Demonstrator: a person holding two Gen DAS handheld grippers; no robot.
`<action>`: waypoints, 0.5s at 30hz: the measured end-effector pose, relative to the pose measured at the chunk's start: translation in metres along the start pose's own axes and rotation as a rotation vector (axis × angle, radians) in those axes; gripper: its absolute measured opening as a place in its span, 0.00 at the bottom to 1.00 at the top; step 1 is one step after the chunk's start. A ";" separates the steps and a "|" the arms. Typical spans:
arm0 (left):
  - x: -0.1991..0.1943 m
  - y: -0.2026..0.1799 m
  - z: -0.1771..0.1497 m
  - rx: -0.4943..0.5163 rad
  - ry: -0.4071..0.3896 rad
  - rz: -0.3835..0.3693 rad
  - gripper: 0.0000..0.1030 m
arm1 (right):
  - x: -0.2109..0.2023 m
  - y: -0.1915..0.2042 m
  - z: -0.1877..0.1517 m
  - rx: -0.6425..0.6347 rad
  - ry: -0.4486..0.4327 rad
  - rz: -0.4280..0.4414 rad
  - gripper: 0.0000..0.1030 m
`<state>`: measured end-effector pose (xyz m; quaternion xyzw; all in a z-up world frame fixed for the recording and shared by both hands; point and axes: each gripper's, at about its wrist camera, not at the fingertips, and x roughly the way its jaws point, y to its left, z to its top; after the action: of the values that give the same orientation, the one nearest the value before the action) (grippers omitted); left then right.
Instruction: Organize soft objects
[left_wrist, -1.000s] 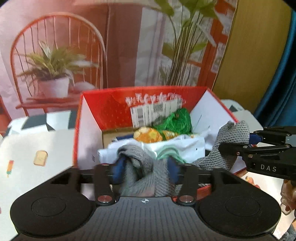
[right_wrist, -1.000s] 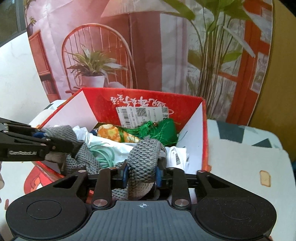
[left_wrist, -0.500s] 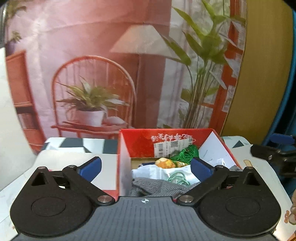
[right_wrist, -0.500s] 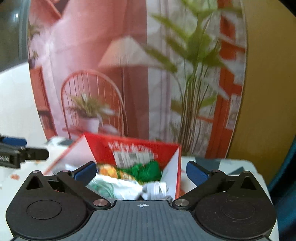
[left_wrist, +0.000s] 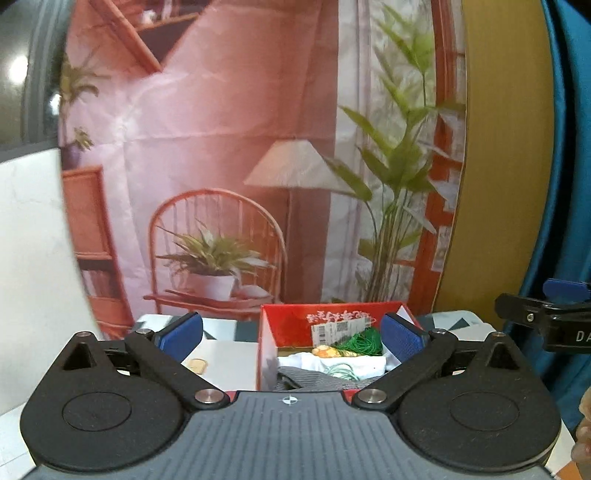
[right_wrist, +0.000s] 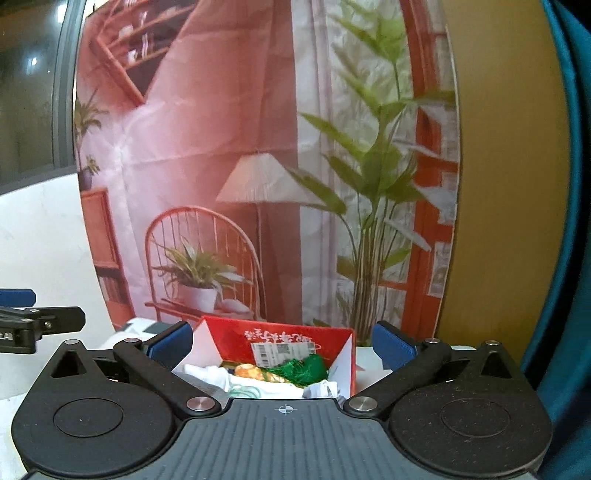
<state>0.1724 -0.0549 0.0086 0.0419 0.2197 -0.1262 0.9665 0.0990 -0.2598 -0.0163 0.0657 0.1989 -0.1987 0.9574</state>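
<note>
With both grippers, left and right, spread wide and empty, one red cardboard box holds one grey knit cloth, green string, white fabric.

We look forward from each wrist, angled slightly down over our own fingers, raised and set back from the red box, both views sharing that box and the printed backdrop behind it.

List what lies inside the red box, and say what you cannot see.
Inside the red box: a grey knitted cloth at the near side, white fabric, an orange soft toy and green thread. Anything beneath these, and the box floor, is covered.
</note>
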 end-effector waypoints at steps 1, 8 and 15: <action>-0.011 -0.002 -0.001 0.002 -0.011 0.008 1.00 | -0.011 0.002 0.001 0.004 -0.009 -0.001 1.00; -0.073 -0.006 -0.007 -0.011 -0.069 -0.003 1.00 | -0.073 0.013 0.002 0.013 -0.050 -0.015 1.00; -0.115 -0.012 -0.014 -0.015 -0.091 0.016 1.00 | -0.122 0.024 0.000 0.009 -0.095 -0.012 1.00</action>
<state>0.0629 -0.0387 0.0454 0.0307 0.1761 -0.1185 0.9767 0.0060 -0.1951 0.0349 0.0593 0.1526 -0.2083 0.9643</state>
